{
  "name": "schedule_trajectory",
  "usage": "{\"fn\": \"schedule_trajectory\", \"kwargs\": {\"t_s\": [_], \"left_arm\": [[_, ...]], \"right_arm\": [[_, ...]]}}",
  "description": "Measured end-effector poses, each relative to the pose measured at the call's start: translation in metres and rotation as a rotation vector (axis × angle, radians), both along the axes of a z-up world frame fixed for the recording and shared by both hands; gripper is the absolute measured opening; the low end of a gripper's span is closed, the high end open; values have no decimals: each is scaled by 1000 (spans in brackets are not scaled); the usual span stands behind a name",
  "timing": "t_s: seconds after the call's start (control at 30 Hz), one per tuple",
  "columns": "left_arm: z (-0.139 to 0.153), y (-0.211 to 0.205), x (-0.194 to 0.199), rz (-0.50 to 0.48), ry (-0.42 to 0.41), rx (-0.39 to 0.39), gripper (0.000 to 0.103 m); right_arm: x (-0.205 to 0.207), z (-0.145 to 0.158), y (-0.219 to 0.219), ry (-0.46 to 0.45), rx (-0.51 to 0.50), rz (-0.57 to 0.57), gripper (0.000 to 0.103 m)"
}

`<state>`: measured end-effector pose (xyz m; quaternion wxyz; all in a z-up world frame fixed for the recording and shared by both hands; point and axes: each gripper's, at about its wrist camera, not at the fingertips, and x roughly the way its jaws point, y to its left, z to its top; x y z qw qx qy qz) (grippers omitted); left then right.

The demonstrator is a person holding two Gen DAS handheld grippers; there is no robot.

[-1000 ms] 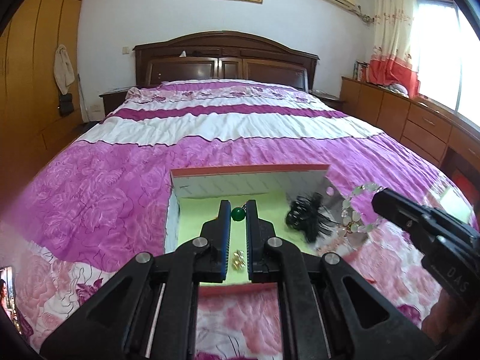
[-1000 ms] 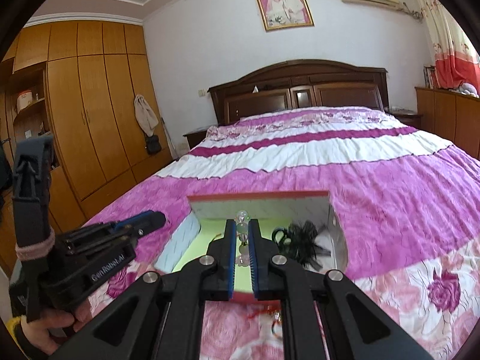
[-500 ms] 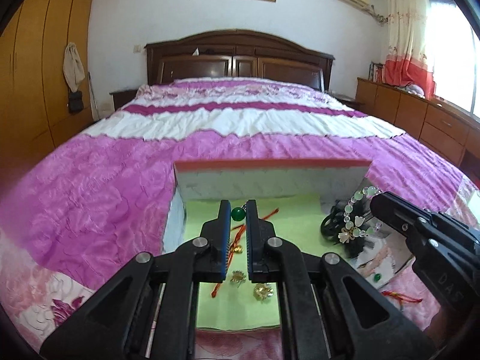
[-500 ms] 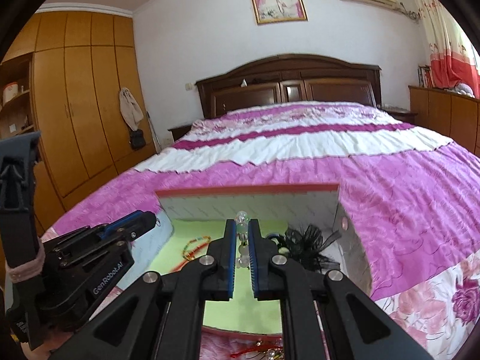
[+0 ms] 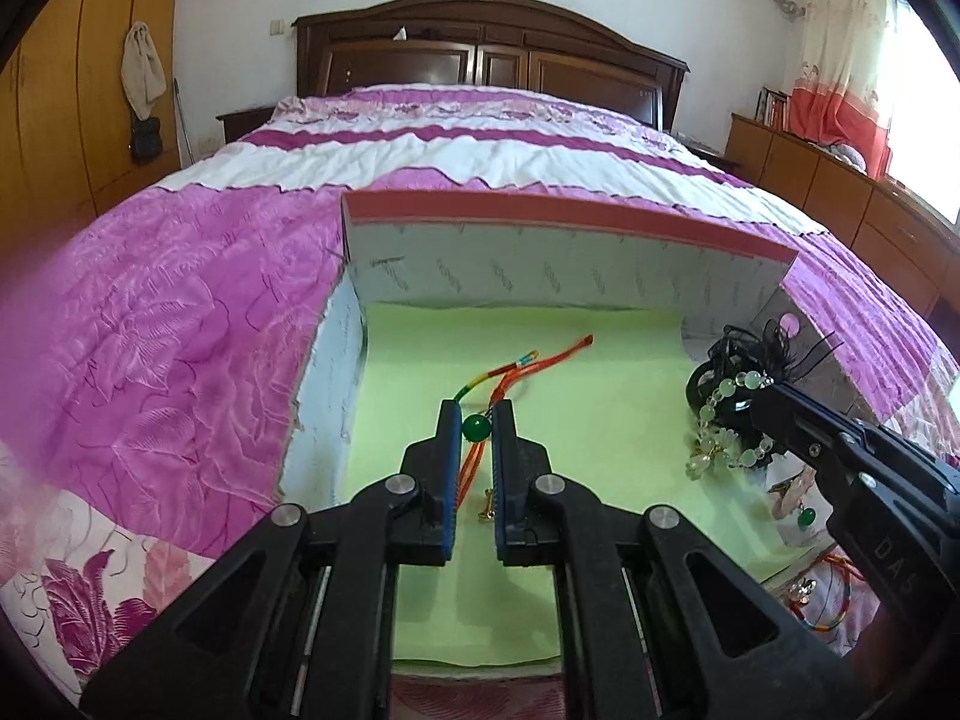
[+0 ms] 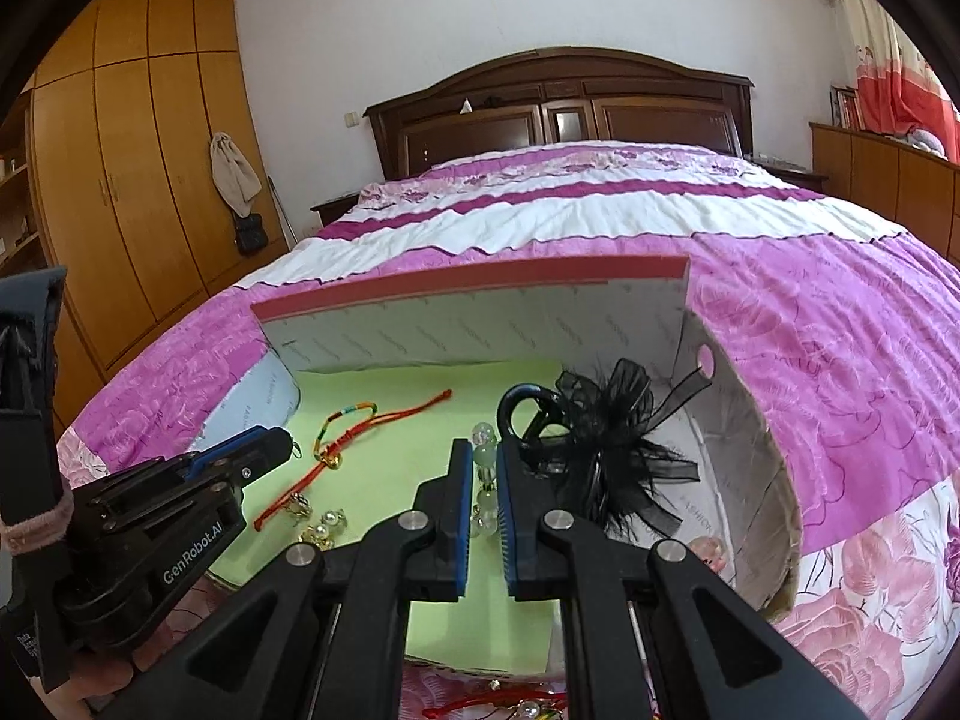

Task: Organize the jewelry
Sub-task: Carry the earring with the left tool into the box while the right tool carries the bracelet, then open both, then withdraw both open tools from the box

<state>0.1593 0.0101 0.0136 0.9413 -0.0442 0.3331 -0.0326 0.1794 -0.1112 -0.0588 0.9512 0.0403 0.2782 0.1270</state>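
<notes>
On the pink quilt (image 5: 180, 330) the open box (image 5: 570, 228) already holds a red cord bracelet (image 6: 360, 438), gold charms (image 6: 324, 525) and a black bow clip (image 6: 606, 456), so you're partway. Your left gripper (image 5: 477, 427) is clamped on a green bead (image 5: 477, 427) and your right gripper (image 6: 483, 468) on a pale bead bracelet (image 5: 720, 420), both over the box's green liner (image 5: 600, 396) — neither let go yet. Only the left view shows pieces lying outside the box, at its right near corner — a green drop (image 5: 806, 517) and a corded strand (image 5: 834, 606).

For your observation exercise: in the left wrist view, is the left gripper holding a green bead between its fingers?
Yes, the left gripper is shut on a round green bead, pinched between its blue-padded fingertips above the box's green lining.
</notes>
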Motion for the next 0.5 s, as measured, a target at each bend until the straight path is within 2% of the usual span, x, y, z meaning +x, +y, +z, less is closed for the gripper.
{"fn": "schedule_trajectory", "kwargs": {"t_s": [0.23,0.3,0.37,0.43,0.5], "left_arm": [[-3,0,2,-6,27,-10,5],[-2,0,2,-10,34,-15,8],[0,-1,1,-14,32,-14,15],[2,-2,-1,-17,26,-8,20],[5,-4,-4,-20,25,-6,21]], "right_arm": [[1,-3,-7,28,53,1,11],[1,-2,-8,31,68,2,17],[-1,1,-10,30,85,3,28],[-4,4,-10,25,99,6,33],[-7,7,-11,21,104,9,33]]}}
